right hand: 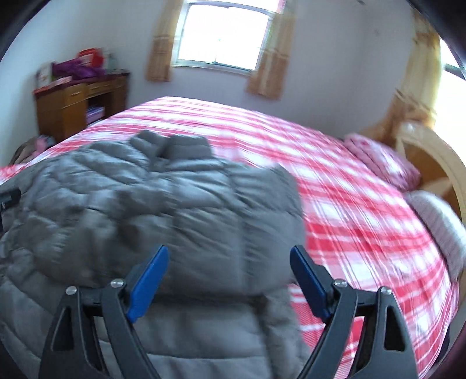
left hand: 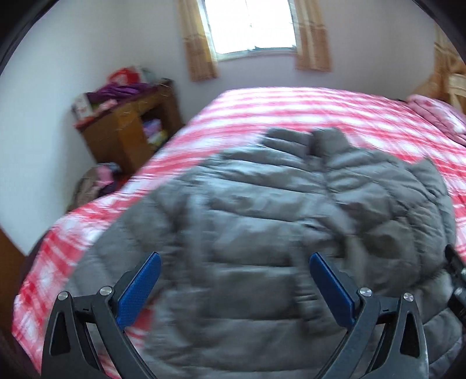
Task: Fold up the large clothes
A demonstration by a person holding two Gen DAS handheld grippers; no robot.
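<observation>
A grey quilted puffer jacket (left hand: pixel 276 218) lies spread on a bed, collar toward the far side; it also shows in the right wrist view (right hand: pixel 163 210). Its sleeves look folded in over the body. My left gripper (left hand: pixel 234 262) is open and empty, above the jacket's lower left part. My right gripper (right hand: pixel 230 256) is open and empty, above the jacket's lower right part near its right edge. Part of the right gripper's black body (left hand: pixel 457 280) shows at the right edge of the left wrist view. Both views are motion-blurred.
The bed has a red-and-white plaid cover (right hand: pixel 349 189). Pink pillows (right hand: pixel 381 157) and a wooden headboard (right hand: pixel 437 163) are at the right. A wooden cabinet (left hand: pixel 131 128) with piled clothes stands at the far left, under a curtained window (left hand: pixel 250 26).
</observation>
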